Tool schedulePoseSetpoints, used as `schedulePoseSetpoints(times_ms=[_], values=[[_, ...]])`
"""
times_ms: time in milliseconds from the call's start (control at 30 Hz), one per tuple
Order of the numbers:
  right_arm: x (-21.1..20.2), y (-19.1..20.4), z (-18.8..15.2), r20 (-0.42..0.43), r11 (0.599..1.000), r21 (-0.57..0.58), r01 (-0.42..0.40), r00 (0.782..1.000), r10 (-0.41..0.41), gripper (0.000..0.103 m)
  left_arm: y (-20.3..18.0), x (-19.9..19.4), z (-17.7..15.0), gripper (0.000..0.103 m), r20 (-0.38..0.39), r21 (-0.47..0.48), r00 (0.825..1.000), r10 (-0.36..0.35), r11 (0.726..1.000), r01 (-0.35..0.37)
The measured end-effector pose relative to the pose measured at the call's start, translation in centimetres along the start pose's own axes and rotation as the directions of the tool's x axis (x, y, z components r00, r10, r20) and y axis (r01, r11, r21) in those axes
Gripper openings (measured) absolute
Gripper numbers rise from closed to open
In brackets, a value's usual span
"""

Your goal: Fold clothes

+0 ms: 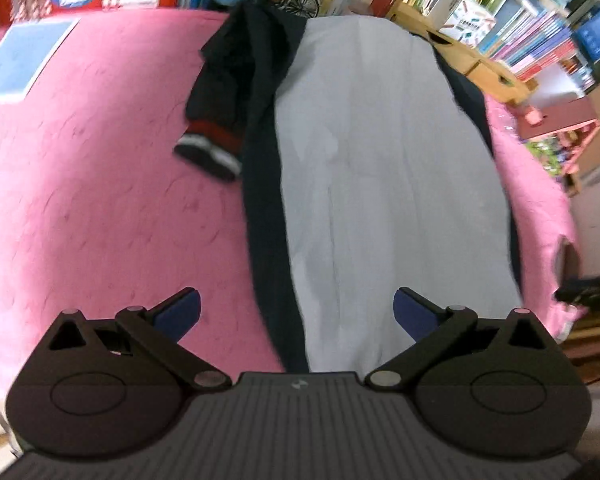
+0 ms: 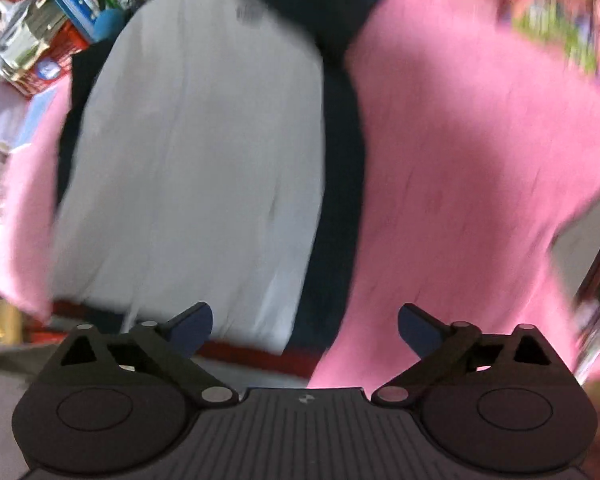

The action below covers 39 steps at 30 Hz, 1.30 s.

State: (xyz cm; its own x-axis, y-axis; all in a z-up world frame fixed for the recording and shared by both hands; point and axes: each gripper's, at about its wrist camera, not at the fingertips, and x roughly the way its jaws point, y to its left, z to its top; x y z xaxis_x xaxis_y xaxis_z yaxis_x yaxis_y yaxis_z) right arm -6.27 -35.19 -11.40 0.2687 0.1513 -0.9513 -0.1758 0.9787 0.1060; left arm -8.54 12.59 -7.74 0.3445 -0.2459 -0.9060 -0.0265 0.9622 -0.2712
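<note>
A dark navy jacket (image 1: 260, 160) lies spread on a pink blanket (image 1: 100, 180) that covers the surface. Its pale grey lining (image 1: 380, 180) faces up and takes up most of its width, with a navy strip showing along each long side. The jacket's long axis runs from the near edge of the surface, just under the grippers, to the far edge, where shelves of books (image 1: 500, 20) stand. In the left wrist view it lies right of the surface's middle, reaching close to the right edge.

One sleeve (image 1: 216, 92) leaves the jacket near the far edge and bends back toward the near edge, lying on the blanket just beside the jacket's left side. Its red, white and dark striped cuff (image 1: 208, 148) points toward the near edge. A pale blue sheet (image 1: 20, 56) lies at the far left corner, well apart from the jacket.

The left gripper (image 1: 296, 312) hangs over the near end of the jacket, its jaws spread wide with nothing between them. The right gripper (image 2: 305, 328), seen in a blurred picture, is also wide apart and empty, above the jacket's near right side where navy cloth meets the blanket. A red band (image 2: 244, 354) shows at the jacket's near end.
</note>
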Motion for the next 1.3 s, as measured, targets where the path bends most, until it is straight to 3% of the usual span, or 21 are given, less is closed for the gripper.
schedulePoseSetpoints(times_ms=[100, 167, 233, 300, 367, 500, 600, 700, 800, 900, 933, 967, 1000, 1033, 1133, 1200, 1300], values=[[1.6, 1.7, 3.9, 0.059, 0.987, -0.097, 0.129, 0.991, -0.123, 0.101, -3.4, 4.0, 1.1, 0.103, -0.035, 0.074, 0.996, 0.077, 0.994, -0.074], [2.5, 2.9, 5.9, 0.096, 0.977, -0.143, 0.159, 0.985, -0.146, 0.101, -5.0, 6.8, 0.7, 0.103, -0.071, 0.128, 0.988, 0.137, 0.983, -0.128], [3.2, 3.9, 7.6, 0.139, 0.966, -0.185, 0.178, 0.978, -0.154, 0.101, -6.0, 9.5, -0.3, 0.103, -0.141, 0.182, 0.968, 0.207, 0.967, -0.18], [3.6, 5.0, 9.1, 0.209, 0.95, -0.225, 0.215, 0.963, -0.168, 0.101, -6.0, 11.2, -1.7, 0.103, -0.17, 0.196, 0.957, 0.237, 0.959, -0.203], [4.3, 6.0, 10.7, 0.301, 0.924, -0.26, 0.28, 0.933, -0.198, 0.101, -5.7, 12.2, -3.0, 0.103, -0.182, 0.189, 0.951, 0.25, 0.958, -0.215], [5.9, 8.9, 17.1, 0.488, 0.839, -0.322, 0.439, 0.836, -0.25, 0.101, -5.2, 13.2, -3.4, 0.103, -0.203, 0.164, 0.945, 0.257, 0.96, -0.226], [7.8, 11.2, 23.4, 0.56, 0.798, -0.371, 0.475, 0.8, -0.216, 0.101, -5.1, 14.0, -3.4, 0.103, -0.206, 0.149, 0.944, 0.259, 0.961, -0.231], [10.3, 13.9, 29.4, 0.581, 0.778, -0.417, 0.47, 0.796, -0.17, 0.099, -5.0, 14.7, -3.5, 0.103, -0.2, 0.133, 0.945, 0.26, 0.962, -0.237], [13.6, 16.8, 33.6, 0.524, 0.784, -0.444, 0.434, 0.835, -0.166, 0.095, -4.9, 15.4, -3.8, 0.103, -0.191, 0.118, 0.946, 0.262, 0.963, -0.243], [17.1, 17.5, 35.8, 0.431, 0.802, -0.427, 0.418, 0.874, -0.226, 0.082, -4.8, 16.1, -4.1, 0.103, -0.183, 0.104, 0.947, 0.264, 0.963, -0.248], [18.0, 17.1, 36.3, 0.387, 0.82, -0.407, 0.403, 0.889, -0.245, 0.063, -4.8, 16.3, -4.2, 0.103, -0.182, 0.101, 0.947, 0.264, 0.963, -0.25], [18.8, 16.4, 36.7, 0.333, 0.843, -0.38, 0.381, 0.906, -0.259, 0.033, -4.7, 16.5, -4.2, 0.103, -0.18, 0.097, 0.947, 0.265, 0.963, -0.25], [19.4, 15.5, 37.1, 0.275, 0.867, -0.348, 0.357, 0.923, -0.269, 0.027, -4.7, 16.8, -4.3, 0.103, -0.179, 0.096, 0.948, 0.265, 0.963, -0.251], [19.1, 14.8, 36.9, 0.271, 0.876, -0.328, 0.352, 0.924, -0.27, 0.026, -4.7, 17.0, -4.3, 0.103, -0.178, 0.096, 0.948, 0.264, 0.963, -0.251], [17.2, 12.8, 35.6, 0.329, 0.887, -0.29, 0.36, 0.907, -0.261, 0.009, -4.6, 17.7, -4.4, 0.103, -0.177, 0.096, 0.948, 0.264, 0.963, -0.25], [14.4, 11.2, 34.1, 0.436, 0.88, -0.22, 0.421, 0.85, -0.297, 0.005, -4.5, 18.2, -4.5, 0.103, -0.175, 0.097, 0.949, 0.264, 0.963, -0.25], [8.7, 7.7, 31.2, 0.542, 0.903, -0.081, 0.423, 0.778, -0.316, 0.005, -4.4, 18.8, -4.6, 0.103, -0.175, 0.101, 0.949, 0.264, 0.963, -0.249]])
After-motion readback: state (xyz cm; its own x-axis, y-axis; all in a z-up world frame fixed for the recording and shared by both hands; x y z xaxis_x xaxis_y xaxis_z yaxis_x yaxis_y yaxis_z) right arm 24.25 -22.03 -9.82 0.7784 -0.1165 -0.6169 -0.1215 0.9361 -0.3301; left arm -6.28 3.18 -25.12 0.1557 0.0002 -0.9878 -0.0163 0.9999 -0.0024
